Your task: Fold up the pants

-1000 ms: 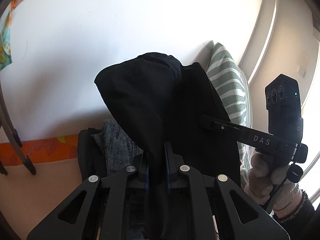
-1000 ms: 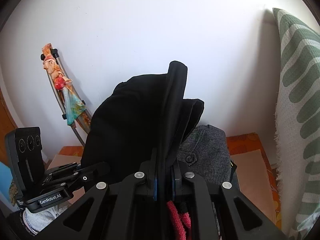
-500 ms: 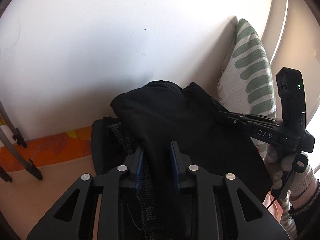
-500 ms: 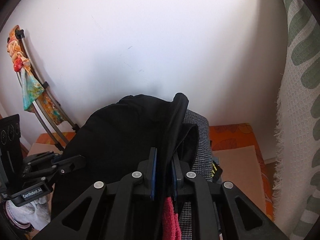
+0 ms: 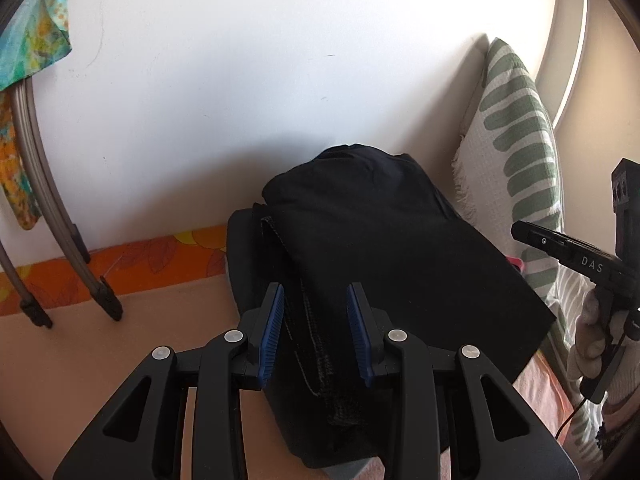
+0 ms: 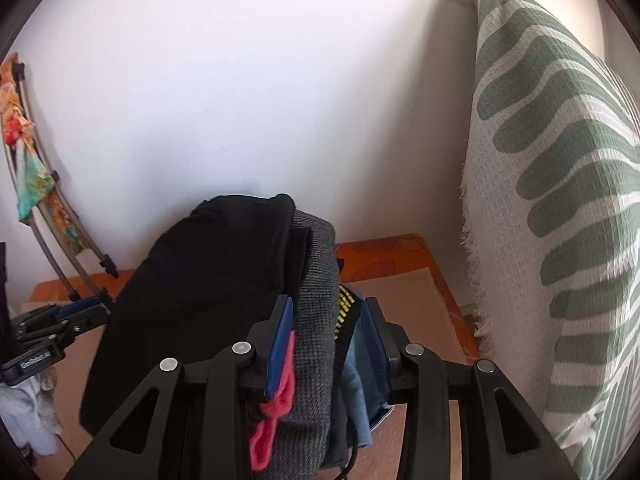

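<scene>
Folded black pants [image 5: 384,248] lay on top of a stack of folded clothes against the white wall [image 5: 240,100], with the green-striped pillow [image 6: 552,184] just beside the stack on its right. My left gripper [image 5: 316,330] had its jaws spread with nothing pinched; the blue pads [image 5: 272,328] straddled the near left edge of the stack without clamping it. My right gripper [image 6: 329,344] was likewise released, its jaws standing wide around the stack's right side, where grey knit [image 6: 316,320], a pink item [image 6: 276,404] and blue denim [image 6: 360,380] showed under the black layer. I judged the fold essentially done and the pants placed. Risks noted: the stack looked tall and uneven, so pulling either gripper back carelessly could let a pad snag a lower layer and drag the pile askew or topple it toward the orange-bordered surface [image 5: 120,264]. The top fold sat loose and could slide off. Whether the pads touched cloth, I could not tell.
</scene>
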The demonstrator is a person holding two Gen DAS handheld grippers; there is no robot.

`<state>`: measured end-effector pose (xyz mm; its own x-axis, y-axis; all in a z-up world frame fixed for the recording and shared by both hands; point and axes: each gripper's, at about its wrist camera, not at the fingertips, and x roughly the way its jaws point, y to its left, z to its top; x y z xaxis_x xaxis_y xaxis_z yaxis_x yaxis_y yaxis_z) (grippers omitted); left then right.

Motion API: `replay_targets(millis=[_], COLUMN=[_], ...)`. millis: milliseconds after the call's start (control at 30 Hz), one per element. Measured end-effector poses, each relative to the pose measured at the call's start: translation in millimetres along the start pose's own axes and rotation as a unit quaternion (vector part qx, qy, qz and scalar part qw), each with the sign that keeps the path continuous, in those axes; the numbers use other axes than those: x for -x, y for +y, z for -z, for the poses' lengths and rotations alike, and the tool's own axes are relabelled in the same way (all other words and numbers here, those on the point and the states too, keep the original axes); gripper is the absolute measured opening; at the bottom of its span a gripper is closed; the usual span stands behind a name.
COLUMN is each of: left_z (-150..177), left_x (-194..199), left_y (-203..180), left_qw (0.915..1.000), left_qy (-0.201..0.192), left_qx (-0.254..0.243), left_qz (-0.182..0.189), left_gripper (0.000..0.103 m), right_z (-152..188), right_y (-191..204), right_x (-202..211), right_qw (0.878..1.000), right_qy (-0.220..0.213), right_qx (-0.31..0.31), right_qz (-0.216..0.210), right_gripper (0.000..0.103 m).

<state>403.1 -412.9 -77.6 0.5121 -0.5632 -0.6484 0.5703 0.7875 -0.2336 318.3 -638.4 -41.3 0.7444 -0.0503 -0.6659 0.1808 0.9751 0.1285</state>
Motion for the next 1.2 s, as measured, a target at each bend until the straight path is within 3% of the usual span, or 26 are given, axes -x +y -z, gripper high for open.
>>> replay_targets(millis=[300,367,433,500,567,600,667,833,1033,1200], left_z=[24.7,28.7,33.6,39.4,46.3,50.1,56.4,73.5,98.3,117.6], left_x=[51.0,65.7,82.2,99.0,118.0,126.9,141.5,167.9,189.2,202.0], left_y=[-45.2,-51.3,-55.5,-60.5,-65.8,-67.1,-68.6,-68.5,-67.0,-61.9], left_qw=[0.9988,0.9984,0.9979,0.9975,0.9967,0.9963,0.9961,0.9968,0.9980,0.9979], left_qy=[-0.011,-0.017,-0.020,-0.024,-0.038,-0.044,-0.047,-0.047,-0.046,-0.050], left_qx=[-0.023,-0.028,-0.028,-0.036,-0.051,-0.056,-0.057,-0.048,-0.043,-0.036], left_qz=[0.042,0.046,0.054,0.055,0.050,0.047,0.048,0.044,0.009,-0.020], left_gripper=[0.031,0.037,0.049,0.050,0.054,0.058,0.063,0.067,0.077,0.077], right_z=[42.8,53.4,60.7,66.7,73.1,75.8,82.5,96.2,123.6,142.5], right_y=[26.9,31.8,35.1,40.7,48.3,52.3,61.7,79.7,92.8,100.3], right_x=[74.0,90.1,107.6,123.7,140.1,146.5,162.6,190.9,214.7,221.1], right_qw=[1.000,1.000,0.999,0.999,0.999,0.999,0.998,0.996,0.994,0.994], right_qy=[-0.006,-0.013,-0.021,-0.029,-0.034,-0.037,-0.051,-0.070,-0.081,-0.081], right_qx=[0.012,0.019,0.021,0.023,0.026,0.028,0.037,0.046,0.044,0.032], right_qz=[0.007,0.017,0.020,0.022,0.021,0.022,0.029,0.036,0.061,0.071], right_gripper=[0.041,0.045,0.051,0.055,0.059,0.069,0.078,0.084,0.092,0.093])
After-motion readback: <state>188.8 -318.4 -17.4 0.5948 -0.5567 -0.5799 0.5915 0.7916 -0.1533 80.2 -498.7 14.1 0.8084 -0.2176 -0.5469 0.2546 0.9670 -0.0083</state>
